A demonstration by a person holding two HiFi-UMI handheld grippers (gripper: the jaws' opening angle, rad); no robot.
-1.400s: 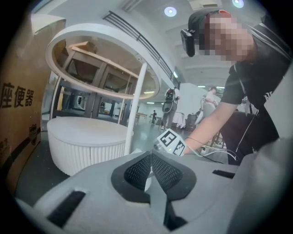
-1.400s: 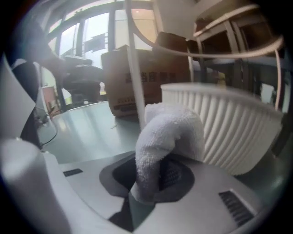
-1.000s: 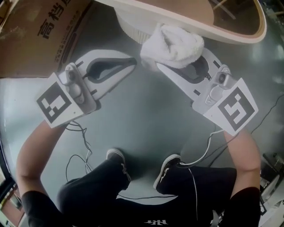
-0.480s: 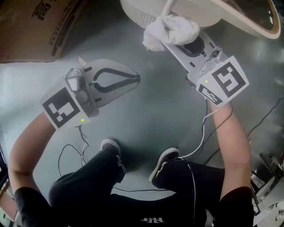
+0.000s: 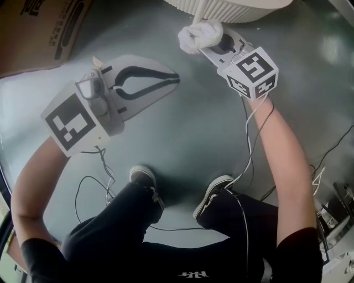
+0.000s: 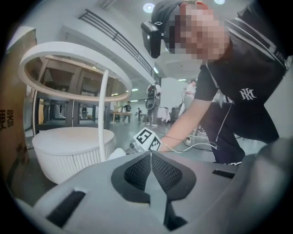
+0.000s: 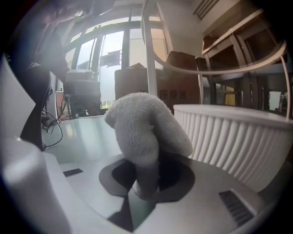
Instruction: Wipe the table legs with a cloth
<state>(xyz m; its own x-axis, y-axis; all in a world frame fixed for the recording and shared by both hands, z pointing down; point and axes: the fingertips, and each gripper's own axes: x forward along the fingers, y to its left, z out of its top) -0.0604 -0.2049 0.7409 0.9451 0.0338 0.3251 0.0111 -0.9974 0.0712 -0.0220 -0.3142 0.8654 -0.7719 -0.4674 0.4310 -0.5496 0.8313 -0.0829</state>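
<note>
The white fluffy cloth [image 5: 200, 34] is bunched at the foot of the thin white table leg [image 5: 198, 11], above the round ribbed base [image 5: 238, 8]. My right gripper [image 5: 209, 43] is shut on the cloth, low near the floor. In the right gripper view the cloth [image 7: 143, 125] bulges out of the shut jaws, with the leg [image 7: 150, 50] just behind it and the ribbed base [image 7: 229, 132] to the right. My left gripper [image 5: 175, 81] hangs apart to the left, shut on nothing. The left gripper view shows its jaw pads [image 6: 137, 171] pressed together, and beyond them the leg [image 6: 103, 114].
A brown cardboard box [image 5: 38, 30] lies at the upper left on the grey floor. The person's two shoes [image 5: 145, 179] stand below the grippers, among cables [image 5: 97, 182] on the floor. The table's ring-shaped top [image 6: 68, 55] arches over the base.
My right gripper has carried the cloth down along the leg to the ribbed base, farther from the body. The left gripper has stayed shut and hardly moved.
</note>
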